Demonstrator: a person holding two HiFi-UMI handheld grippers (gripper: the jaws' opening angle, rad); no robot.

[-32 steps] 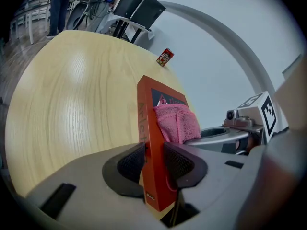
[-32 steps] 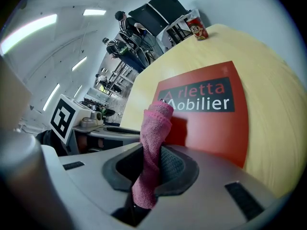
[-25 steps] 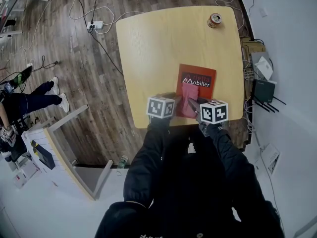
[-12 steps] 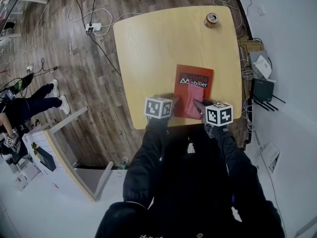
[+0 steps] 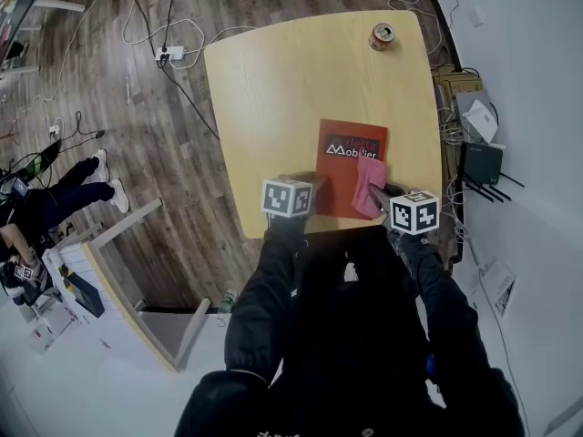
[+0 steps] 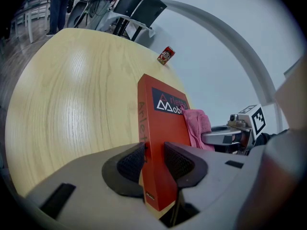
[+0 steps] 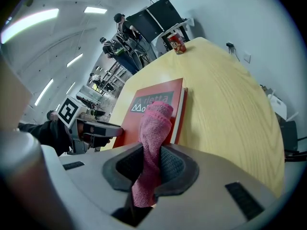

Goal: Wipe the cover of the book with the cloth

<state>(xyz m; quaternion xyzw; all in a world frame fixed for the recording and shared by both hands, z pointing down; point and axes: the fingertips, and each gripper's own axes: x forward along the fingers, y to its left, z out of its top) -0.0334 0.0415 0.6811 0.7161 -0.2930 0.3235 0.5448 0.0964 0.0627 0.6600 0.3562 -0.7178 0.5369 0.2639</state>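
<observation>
Pale wooden table (image 5: 301, 80); left gripper (image 6: 154, 162) clamps the book (image 5: 342, 176) steady, right gripper (image 7: 152, 164) pinches the cloth (image 5: 369, 188). I'd drag it flat, pressing lightly.

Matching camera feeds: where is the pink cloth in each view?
Head view: cloth lower centre-right, on the book's right edge.
Left gripper view: cloth right of centre, against the book.
Right gripper view: cloth centre, clamped between the jaws.
Shared landmark: red can at the table's far corner.

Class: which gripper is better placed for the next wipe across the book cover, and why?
Right gripper: it grips the pink cloth lying on the book. The left gripper is clamped on the book's edge.
</observation>
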